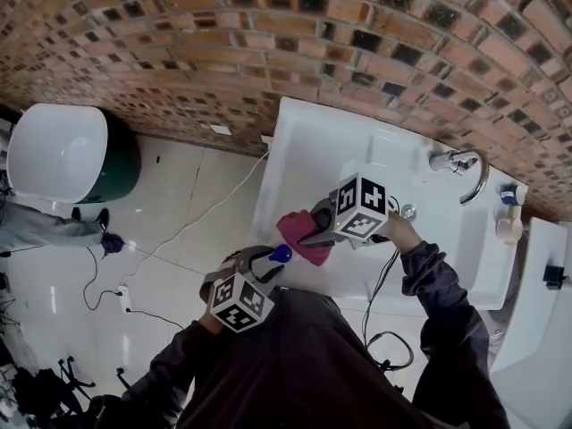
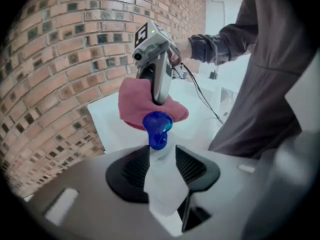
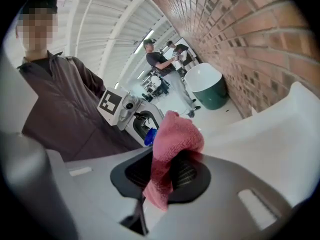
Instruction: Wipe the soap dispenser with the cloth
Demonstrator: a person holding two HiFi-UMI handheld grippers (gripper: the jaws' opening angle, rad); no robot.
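My left gripper [image 2: 162, 160] is shut on the soap dispenser [image 2: 163, 181], a white bottle with a blue pump head [image 2: 157, 128] that sticks up out of the jaws. The head view shows that gripper [image 1: 261, 264] low at centre, with the blue pump head [image 1: 281, 254] showing. A pink cloth [image 3: 176, 136] is bunched in my shut right gripper [image 3: 167, 176]. That cloth [image 1: 301, 231] hangs just beyond the pump, over the sink's front edge. Seen from the left gripper view, the right gripper [image 2: 156, 100] holds the cloth [image 2: 136, 106] right behind the pump head, touching or nearly so.
A white sink [image 1: 349, 146] with a chrome faucet [image 1: 466, 170] stands against the brick wall [image 1: 268, 43]. A small bottle [image 1: 509, 220] sits at its right end. A white tub on a green base [image 1: 63, 150] and cables [image 1: 107, 284] lie on the floor at left. People [image 3: 161, 59] stand far back.
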